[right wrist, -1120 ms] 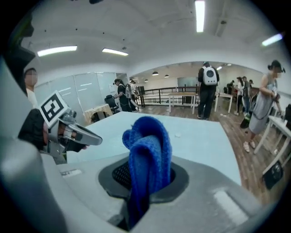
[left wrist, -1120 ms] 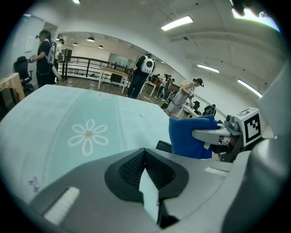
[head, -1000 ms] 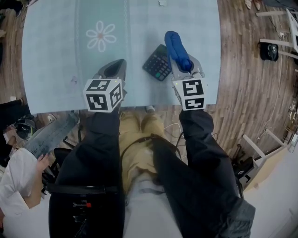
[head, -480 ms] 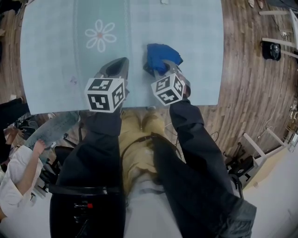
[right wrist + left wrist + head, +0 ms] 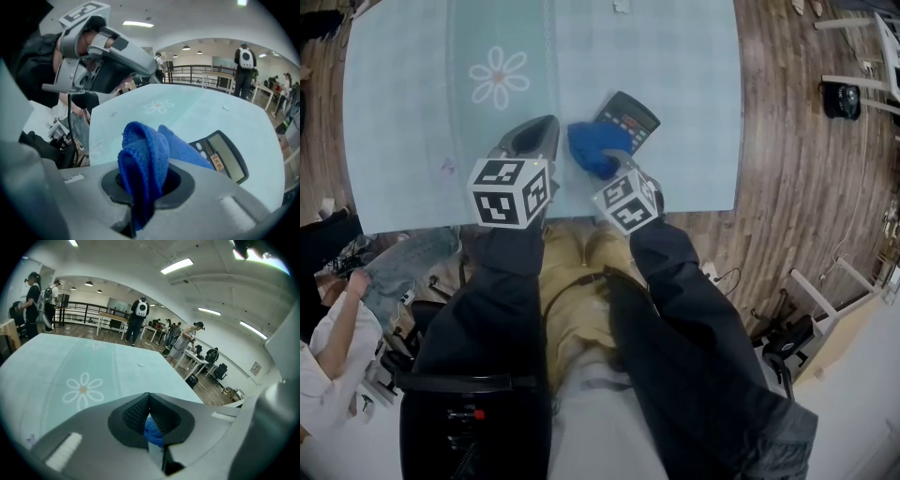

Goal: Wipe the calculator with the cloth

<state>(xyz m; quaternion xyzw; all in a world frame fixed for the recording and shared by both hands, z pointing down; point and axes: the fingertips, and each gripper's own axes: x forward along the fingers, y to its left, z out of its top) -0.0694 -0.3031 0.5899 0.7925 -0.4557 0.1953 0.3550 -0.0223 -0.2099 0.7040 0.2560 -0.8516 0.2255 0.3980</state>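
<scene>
A dark calculator (image 5: 630, 116) lies on the pale blue tablecloth (image 5: 412, 112), near the front edge. In the right gripper view its screen end (image 5: 226, 155) shows just right of the cloth. My right gripper (image 5: 613, 161) is shut on a folded blue cloth (image 5: 592, 147), which rests against the calculator's near-left end. The cloth (image 5: 145, 156) bulges up out of the right gripper (image 5: 144, 183). My left gripper (image 5: 546, 126) hovers just left of the cloth. Its jaws are closed tip to tip with nothing held (image 5: 149, 397), and a bit of blue cloth (image 5: 153, 429) shows beyond them.
A white flower print (image 5: 499, 77) marks the tablecloth behind the left gripper. A small white scrap (image 5: 620, 7) lies at the far edge. The table's front edge (image 5: 581, 217) runs just under both grippers. Wooden floor and white furniture (image 5: 862, 84) lie to the right; a seated person (image 5: 333, 328) is at lower left.
My right gripper swung left with the cloth, passing over the calculator and ending at its near-left side. The calculator shows again and lies turned and farther back. The left gripper held still.
</scene>
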